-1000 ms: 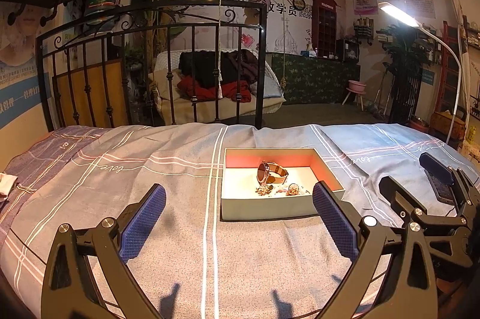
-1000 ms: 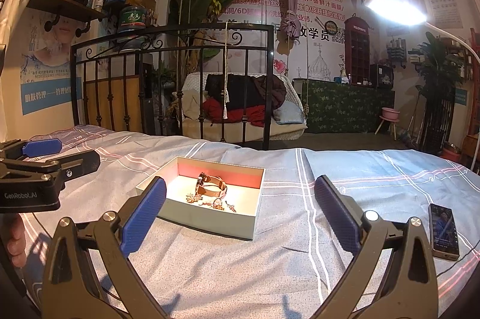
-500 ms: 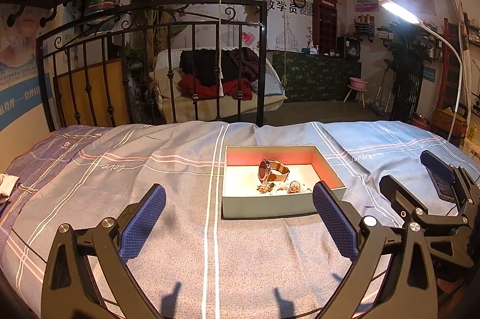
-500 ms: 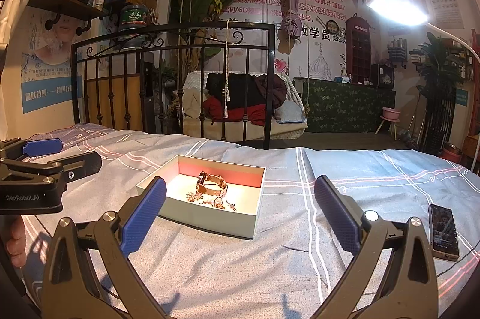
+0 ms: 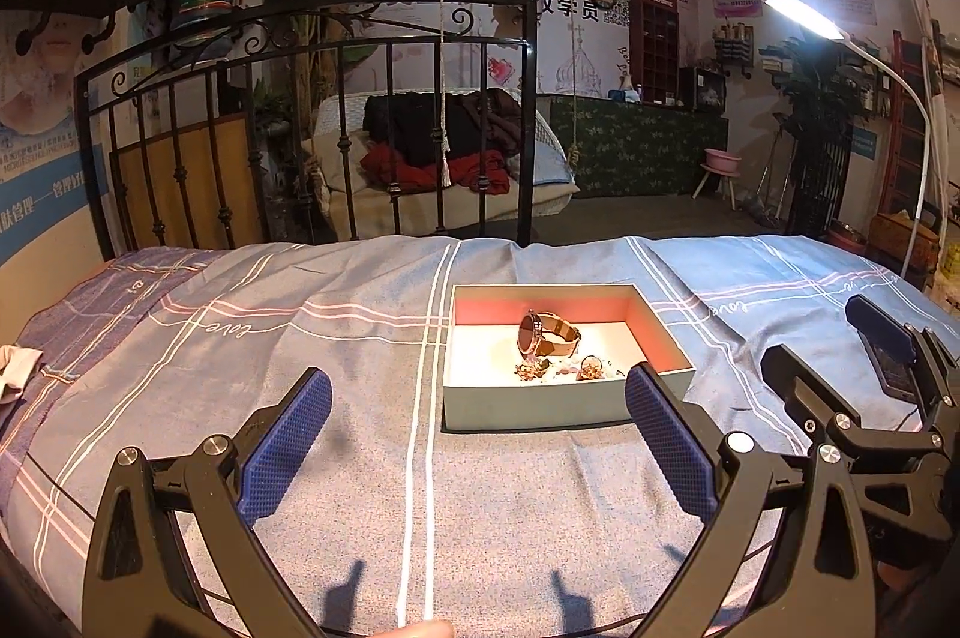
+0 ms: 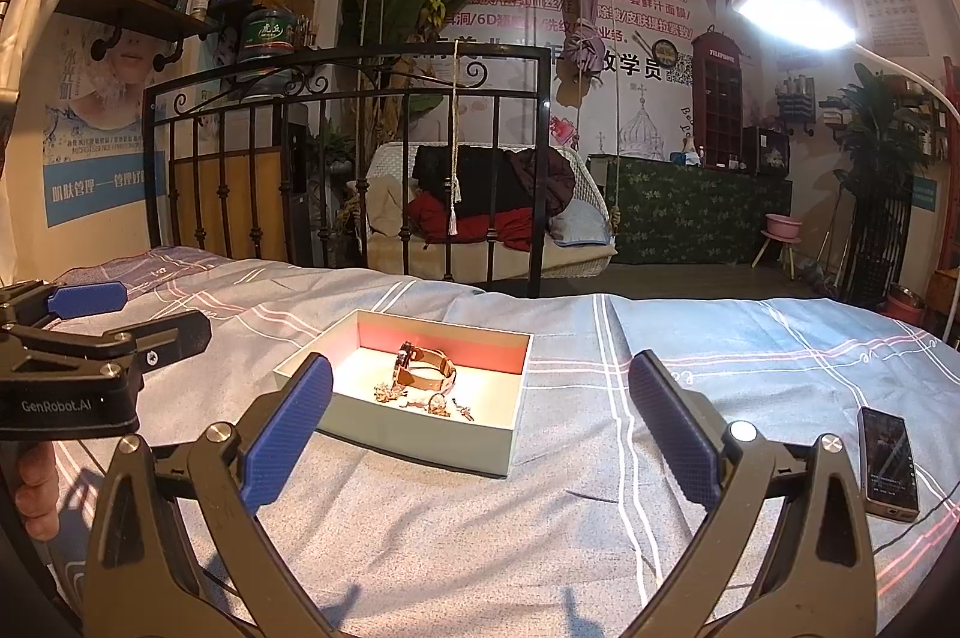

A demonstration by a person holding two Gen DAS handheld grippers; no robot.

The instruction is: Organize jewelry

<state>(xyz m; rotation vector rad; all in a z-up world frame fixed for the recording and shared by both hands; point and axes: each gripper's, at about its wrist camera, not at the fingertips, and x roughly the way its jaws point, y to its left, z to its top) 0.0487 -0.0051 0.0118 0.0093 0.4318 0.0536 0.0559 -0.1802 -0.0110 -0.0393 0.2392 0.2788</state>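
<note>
An open pale box (image 5: 558, 407) with a red inner wall lies on the blue plaid bedsheet; it also shows in the right wrist view (image 6: 414, 428). Inside it are a rose-gold watch (image 5: 543, 333) (image 6: 420, 365) and small jewelry pieces (image 5: 561, 369) (image 6: 423, 398). My left gripper (image 5: 477, 434) is open and empty, held above the sheet in front of the box. My right gripper (image 6: 480, 428) is open and empty, also in front of the box. Each gripper shows at the edge of the other's view, the right one (image 5: 864, 398) and the left one (image 6: 90, 332).
A phone (image 6: 888, 464) lies on the sheet to the right of the box. A black iron bed rail (image 5: 312, 122) stands at the far edge of the bed. A white floor lamp (image 6: 792, 20) shines from the right. A hanging chair with clothes (image 6: 486, 212) sits beyond the rail.
Both views have shifted only slightly; the box sits a little nearer the middle of the left wrist view. Both grippers stay open and empty.
</note>
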